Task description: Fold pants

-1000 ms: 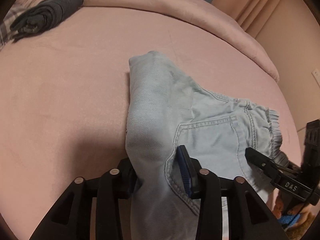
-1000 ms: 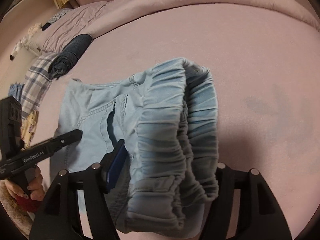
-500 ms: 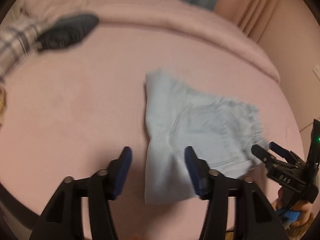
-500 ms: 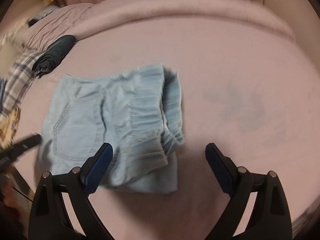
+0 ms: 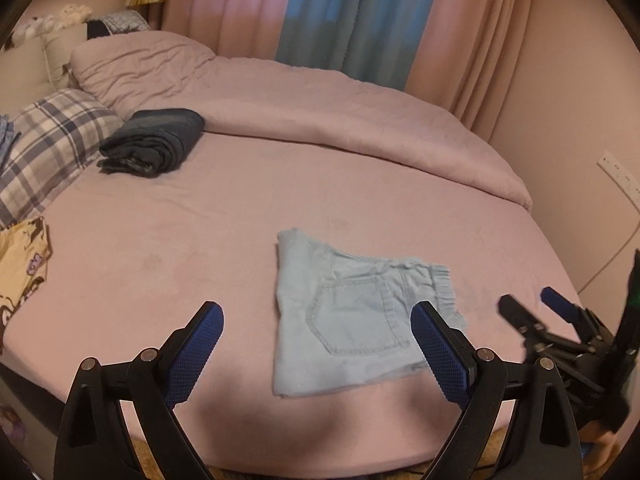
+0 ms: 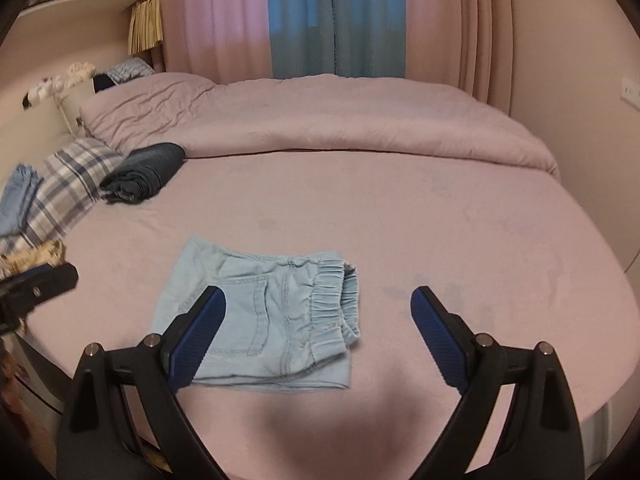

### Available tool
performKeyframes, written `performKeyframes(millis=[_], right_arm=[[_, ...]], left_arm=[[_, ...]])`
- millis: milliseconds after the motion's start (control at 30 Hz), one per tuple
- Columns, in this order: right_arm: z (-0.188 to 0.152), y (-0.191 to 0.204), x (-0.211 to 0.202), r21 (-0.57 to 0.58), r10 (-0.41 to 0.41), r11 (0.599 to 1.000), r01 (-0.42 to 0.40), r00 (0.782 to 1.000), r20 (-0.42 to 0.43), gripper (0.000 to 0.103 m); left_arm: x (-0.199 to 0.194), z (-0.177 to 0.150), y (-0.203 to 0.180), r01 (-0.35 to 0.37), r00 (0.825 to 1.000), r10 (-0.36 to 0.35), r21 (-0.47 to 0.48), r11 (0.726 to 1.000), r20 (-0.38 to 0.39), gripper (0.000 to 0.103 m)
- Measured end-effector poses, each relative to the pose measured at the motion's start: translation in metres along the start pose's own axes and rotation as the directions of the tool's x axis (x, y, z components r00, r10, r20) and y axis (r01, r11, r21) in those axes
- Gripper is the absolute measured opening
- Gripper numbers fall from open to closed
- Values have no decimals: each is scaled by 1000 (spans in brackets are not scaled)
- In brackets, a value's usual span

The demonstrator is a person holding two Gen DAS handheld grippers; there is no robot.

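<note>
The light blue denim pants (image 5: 352, 316) lie folded into a small rectangle on the pink bed (image 5: 200, 240), back pocket up, elastic waistband to the right. They also show in the right wrist view (image 6: 272, 312). My left gripper (image 5: 318, 350) is open and empty, held back above the bed's near edge. My right gripper (image 6: 318, 332) is open and empty too, raised above the pants. The right gripper also shows at the right edge of the left wrist view (image 5: 548, 312); the left gripper's tip shows at the left of the right wrist view (image 6: 36, 288).
A folded dark garment (image 5: 154, 142) lies at the back left beside a plaid pillow (image 5: 44, 148). A rumpled pink duvet (image 5: 320, 108) runs along the far side. A yellow patterned cloth (image 5: 20, 268) lies at the left edge. Curtains (image 5: 332, 12) hang behind.
Both grippers let go of the pants, opened wide and pulled back and up from the bed. The pants now lie folded flat on the sheet.
</note>
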State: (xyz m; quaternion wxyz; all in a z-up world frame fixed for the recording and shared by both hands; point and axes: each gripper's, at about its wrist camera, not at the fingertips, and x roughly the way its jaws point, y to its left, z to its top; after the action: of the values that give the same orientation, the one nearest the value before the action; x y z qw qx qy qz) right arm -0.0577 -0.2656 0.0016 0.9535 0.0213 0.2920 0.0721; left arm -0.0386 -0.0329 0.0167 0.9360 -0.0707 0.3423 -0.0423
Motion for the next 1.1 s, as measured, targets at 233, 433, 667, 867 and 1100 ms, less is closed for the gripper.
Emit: performKeyframes(millis=[233,433,667,867,1100], right_arm=[[-10,4,7,24,3,1000,-2,999,-54,94],[-13,10,2,-1,-27,1000,27,999,-40,94],[-16,11,3,13,-23,1000,23,998,-55,94],[-17,13,3,7,-22,1000,23,998,-60,94],[-19,17,4,-2,-29,1000,29,997,-66,94]], left_arm=[[3,-11,-17,-15,999,16,44,999,-37,95],[8,-17,-24,-24,998,28,56,998,-60,95],[8,-19,-24,-30,997,34,54,998,-66,95],[9,-21,-25,-37,997,41,61,997,-72,95],[13,-25,-27,-78,993,84,75,994,-79,95]])
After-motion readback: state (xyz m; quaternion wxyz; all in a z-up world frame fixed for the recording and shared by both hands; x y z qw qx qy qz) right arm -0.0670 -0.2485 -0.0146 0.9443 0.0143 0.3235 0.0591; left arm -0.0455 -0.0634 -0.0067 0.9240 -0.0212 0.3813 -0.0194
